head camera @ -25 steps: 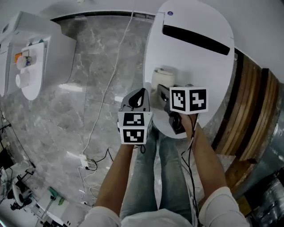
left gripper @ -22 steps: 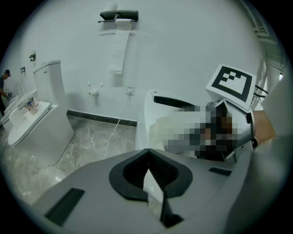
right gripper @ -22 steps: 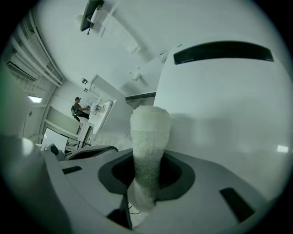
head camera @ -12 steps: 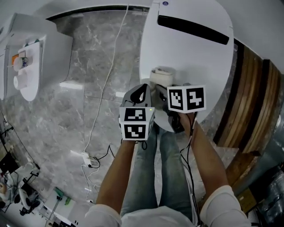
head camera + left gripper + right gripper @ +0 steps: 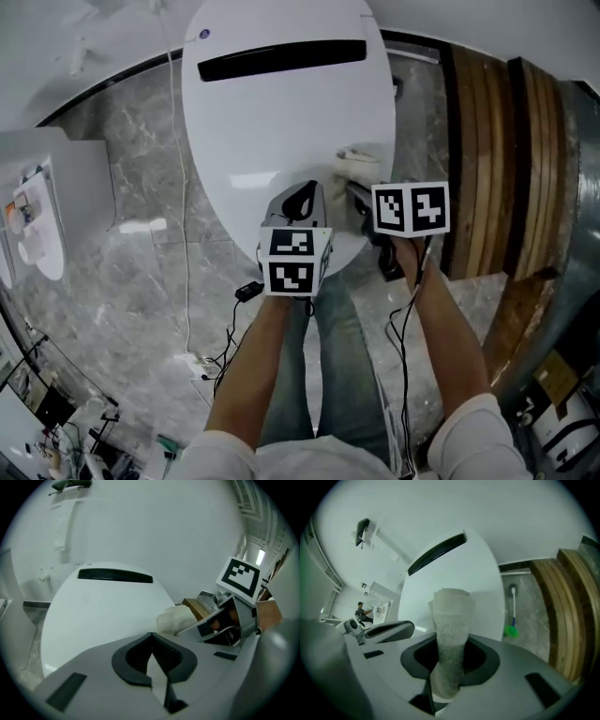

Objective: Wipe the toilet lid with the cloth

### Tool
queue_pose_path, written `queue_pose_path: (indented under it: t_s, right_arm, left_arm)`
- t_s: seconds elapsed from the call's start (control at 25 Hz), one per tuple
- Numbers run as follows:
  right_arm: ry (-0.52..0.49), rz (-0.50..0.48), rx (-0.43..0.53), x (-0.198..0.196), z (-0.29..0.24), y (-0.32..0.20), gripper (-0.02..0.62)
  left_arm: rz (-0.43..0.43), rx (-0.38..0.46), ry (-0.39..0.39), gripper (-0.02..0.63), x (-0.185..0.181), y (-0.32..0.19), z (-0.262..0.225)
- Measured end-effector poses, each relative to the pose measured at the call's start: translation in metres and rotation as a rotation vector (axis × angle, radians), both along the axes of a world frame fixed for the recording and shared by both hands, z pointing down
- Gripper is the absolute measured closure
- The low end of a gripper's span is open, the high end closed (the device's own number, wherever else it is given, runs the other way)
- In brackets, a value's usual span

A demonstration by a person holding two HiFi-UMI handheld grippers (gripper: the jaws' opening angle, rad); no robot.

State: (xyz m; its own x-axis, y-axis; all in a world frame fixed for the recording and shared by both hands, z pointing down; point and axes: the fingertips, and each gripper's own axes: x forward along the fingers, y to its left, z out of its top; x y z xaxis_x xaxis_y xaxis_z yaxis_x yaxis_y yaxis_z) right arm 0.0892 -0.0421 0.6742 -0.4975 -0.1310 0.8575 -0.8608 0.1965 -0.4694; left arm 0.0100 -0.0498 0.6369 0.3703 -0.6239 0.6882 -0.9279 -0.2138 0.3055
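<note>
right gripper view: cloth (image 5: 450,634) clamped over closed toilet lid (image 5: 461,571)

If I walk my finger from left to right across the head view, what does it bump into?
white cable → toilet lid → cloth → wooden slats

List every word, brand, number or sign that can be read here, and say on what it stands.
Nothing can be read.
Toilet lid: small round blue logo, too small to read.
Left gripper and right gripper: black-and-white square markers only, no words.
</note>
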Motion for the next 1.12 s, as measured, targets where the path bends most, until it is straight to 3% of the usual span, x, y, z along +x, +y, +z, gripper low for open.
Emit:
queue_pose_path:
  t_s: [0.24, 0.36, 0.52, 0.72, 1.12]
  right_arm:
    - [0.036, 0.068, 0.003, 0.063, 0.003, -0.006, 0.497]
    - [0.051, 0.067, 0.007, 0.065, 0.003, -0.007, 0.499]
    - [0.071, 0.053, 0.03, 0.057, -0.002, -0.006, 0.499]
    - [0.031, 0.009, 0.036, 0.006, -0.013, 0.006, 0.499]
    - [-0.045, -0.214, -0.036, -0.16, -0.009, 0.095, 0.499]
  left_arm:
    - [0.099, -0.003, 0.024, 0.593, 0.066, -0.003, -0.001]
    - [0.093, -0.005, 0.021, 0.592, 0.066, -0.004, -0.003]
    - [0.052, 0.0, 0.009, 0.594, 0.039, -0.001, -0.006]
    - [-0.047, 0.001, -0.003, 0.592, -0.023, 0.014, -0.007]
    - [-0.222, -0.026, -0.042, 0.593, -0.154, 0.08, -0.002]
